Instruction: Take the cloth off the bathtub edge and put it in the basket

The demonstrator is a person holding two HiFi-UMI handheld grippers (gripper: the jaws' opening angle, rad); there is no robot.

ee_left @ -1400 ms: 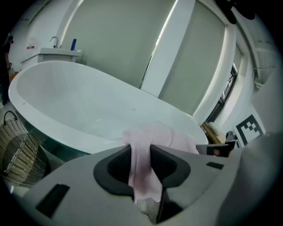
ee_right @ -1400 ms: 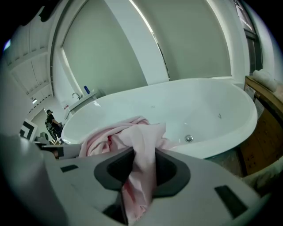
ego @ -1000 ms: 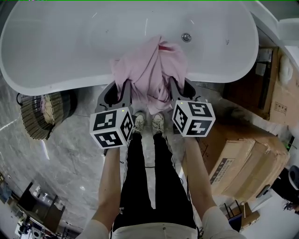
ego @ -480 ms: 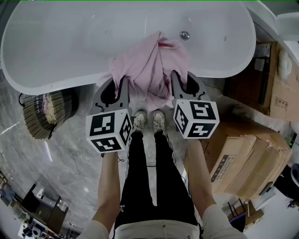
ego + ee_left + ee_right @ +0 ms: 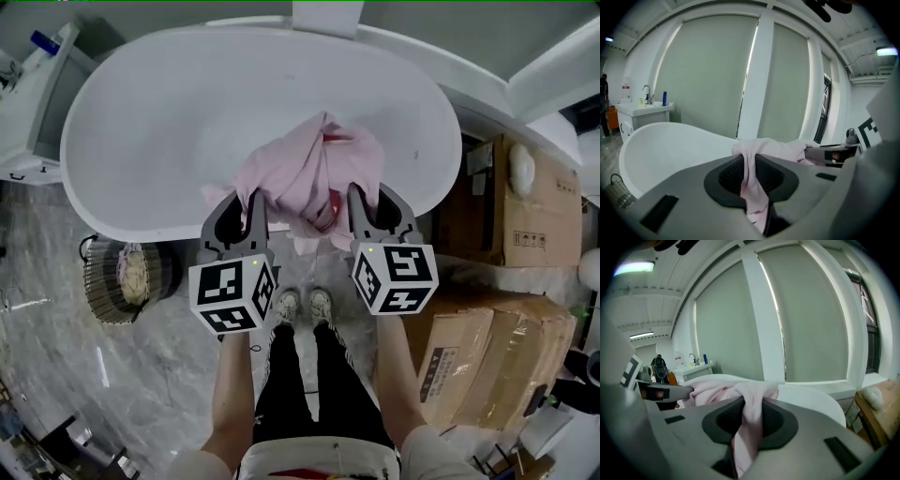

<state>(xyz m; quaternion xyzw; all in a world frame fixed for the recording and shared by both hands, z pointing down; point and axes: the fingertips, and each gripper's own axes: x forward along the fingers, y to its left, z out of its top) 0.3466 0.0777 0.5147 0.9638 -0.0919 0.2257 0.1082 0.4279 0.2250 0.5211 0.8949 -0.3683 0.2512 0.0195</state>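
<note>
Holding the cloth [image 5: 314,169] in two grippers above the near rim of the tub [image 5: 169,131].
Left gripper [image 5: 244,199] has its jaws almost together, clamped on a fold of the pink cloth, and they have just been closing on it. Right gripper [image 5: 371,195] pinches another fold the same way, its jaws also just closing tighter. The cloth hangs bunched between them; I cannot tell if it touches the rim. Lower, the basket [image 5: 127,279] stands on the floor at the left, beside the tub.
</note>
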